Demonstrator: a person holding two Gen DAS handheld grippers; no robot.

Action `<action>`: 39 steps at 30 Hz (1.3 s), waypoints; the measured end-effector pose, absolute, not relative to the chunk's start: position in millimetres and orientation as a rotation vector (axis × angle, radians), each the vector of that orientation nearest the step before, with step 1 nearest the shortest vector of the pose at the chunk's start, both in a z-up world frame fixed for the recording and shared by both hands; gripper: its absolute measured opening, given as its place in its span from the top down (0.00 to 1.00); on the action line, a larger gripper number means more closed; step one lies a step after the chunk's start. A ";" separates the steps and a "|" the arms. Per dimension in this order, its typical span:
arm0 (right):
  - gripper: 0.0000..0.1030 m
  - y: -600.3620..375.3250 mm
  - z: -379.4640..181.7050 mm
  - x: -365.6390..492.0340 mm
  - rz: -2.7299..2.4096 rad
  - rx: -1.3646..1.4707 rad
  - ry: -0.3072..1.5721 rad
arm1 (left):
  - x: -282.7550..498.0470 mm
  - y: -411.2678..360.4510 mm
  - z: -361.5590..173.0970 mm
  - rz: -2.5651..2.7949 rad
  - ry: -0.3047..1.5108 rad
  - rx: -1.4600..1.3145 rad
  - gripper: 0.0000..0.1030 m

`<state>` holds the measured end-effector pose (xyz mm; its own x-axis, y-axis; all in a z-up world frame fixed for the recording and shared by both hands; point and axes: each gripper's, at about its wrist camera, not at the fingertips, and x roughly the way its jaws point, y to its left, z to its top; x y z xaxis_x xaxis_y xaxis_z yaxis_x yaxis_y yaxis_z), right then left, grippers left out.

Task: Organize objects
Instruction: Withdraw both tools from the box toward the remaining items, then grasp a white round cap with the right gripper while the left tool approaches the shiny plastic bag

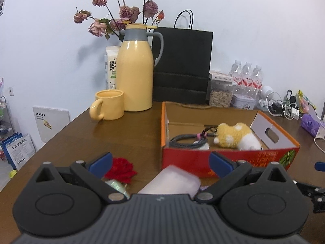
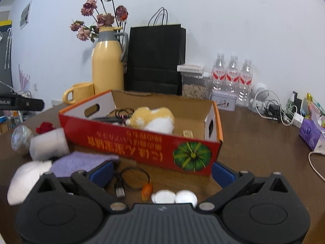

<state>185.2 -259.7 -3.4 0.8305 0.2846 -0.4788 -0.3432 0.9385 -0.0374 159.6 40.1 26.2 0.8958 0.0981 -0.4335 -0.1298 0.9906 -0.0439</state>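
The open red-and-orange cardboard box (image 1: 223,154) sits on the brown wooden worktop (image 1: 126,134) and holds a yellow-and-white plush toy (image 1: 237,136) beside a coiled dark cable (image 1: 183,141). Outside it, against its near wall, lie a red fabric rose (image 1: 121,169), a pale pink oblong case (image 1: 172,183), a folded purple cloth (image 2: 81,161) and a black USB cable with an orange plug (image 2: 134,180). The left tool (image 1: 161,161) and right tool (image 2: 162,171) are both spread wide, holding nothing.
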 end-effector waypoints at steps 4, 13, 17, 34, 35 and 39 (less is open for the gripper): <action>0.00 -272.3 -12.8 178.2 0.311 -0.130 0.515 | 146.9 50.0 19.3 0.129 0.461 -0.077 0.00; 0.21 -285.2 -27.4 179.1 0.298 -0.144 0.564 | 138.5 63.7 6.3 0.147 0.500 -0.099 0.00; 0.44 -286.7 -30.2 189.2 0.284 -0.192 0.591 | 139.1 66.4 4.9 0.153 0.502 -0.104 0.00; 0.73 -283.6 -38.7 218.0 0.341 -0.163 0.611 | 140.8 86.2 -1.3 0.227 0.526 -0.149 0.00; 0.74 -283.8 -37.7 216.7 0.338 -0.162 0.598 | 140.8 88.8 -2.3 0.240 0.529 -0.154 0.00; 0.74 -281.6 -33.2 210.2 0.325 -0.165 0.549 | 143.9 101.1 -8.6 0.305 0.548 -0.186 0.00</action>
<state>210.2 -281.6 -33.2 0.8040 0.2583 -0.5356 -0.3456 0.9360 -0.0674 143.9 101.1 -8.6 0.8103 0.2341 -0.5372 -0.3325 0.9386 -0.0926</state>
